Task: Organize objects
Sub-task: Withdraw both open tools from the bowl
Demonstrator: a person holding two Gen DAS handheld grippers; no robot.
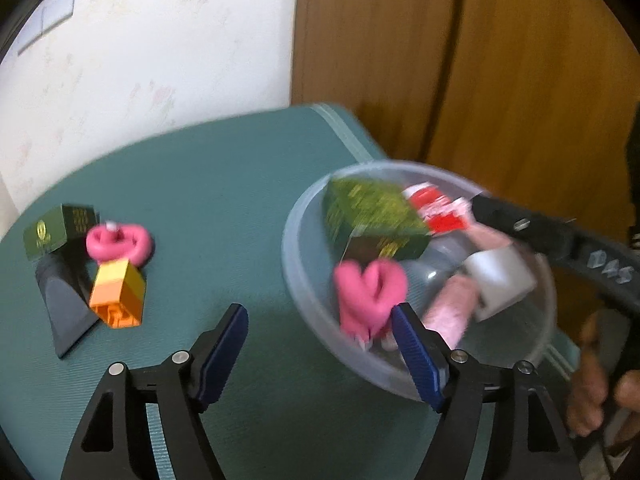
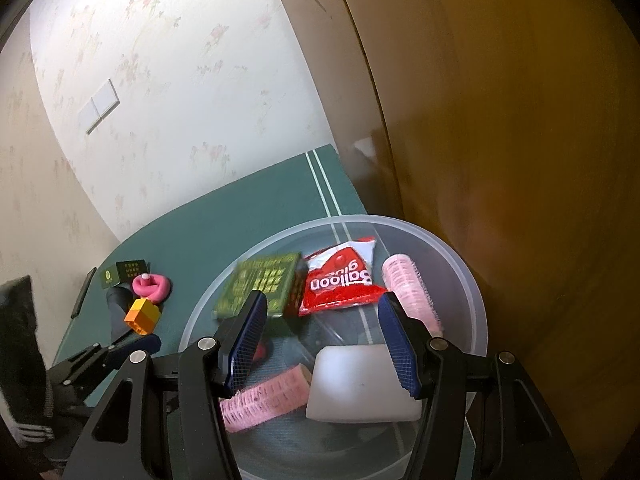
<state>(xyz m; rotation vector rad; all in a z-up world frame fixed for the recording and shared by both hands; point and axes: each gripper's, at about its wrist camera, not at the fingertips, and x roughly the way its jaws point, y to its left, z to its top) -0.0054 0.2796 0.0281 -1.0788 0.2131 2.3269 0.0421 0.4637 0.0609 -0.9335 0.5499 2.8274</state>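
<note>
A clear plastic bowl (image 1: 308, 216) (image 2: 460, 264) stands on the green mat. It holds a green box (image 1: 372, 216) (image 2: 260, 284), a red balloon-glue packet (image 1: 440, 208) (image 2: 340, 280), two pink hair rollers (image 2: 408, 288), a white block (image 2: 360, 384) and a pink twisted band (image 1: 370, 296). My left gripper (image 1: 320, 356) is open at the bowl's near-left rim, the pink band just beyond its right finger, nothing pressed between its pads. My right gripper (image 2: 322, 342) hangs over the bowl's inside, open with a steady gap and nothing between the pads; its black arm (image 1: 540, 236) crosses the bowl's right rim.
To the left on the mat (image 1: 224, 184) lie a small green box (image 1: 56, 232) (image 2: 120, 276), a pink coil (image 1: 120, 242) (image 2: 152, 286), an orange brick (image 1: 118, 292) (image 2: 142, 316) and a dark grey wedge (image 1: 66, 304). A wall and a wooden door close off the far side. A hand (image 1: 600, 380) is at lower right.
</note>
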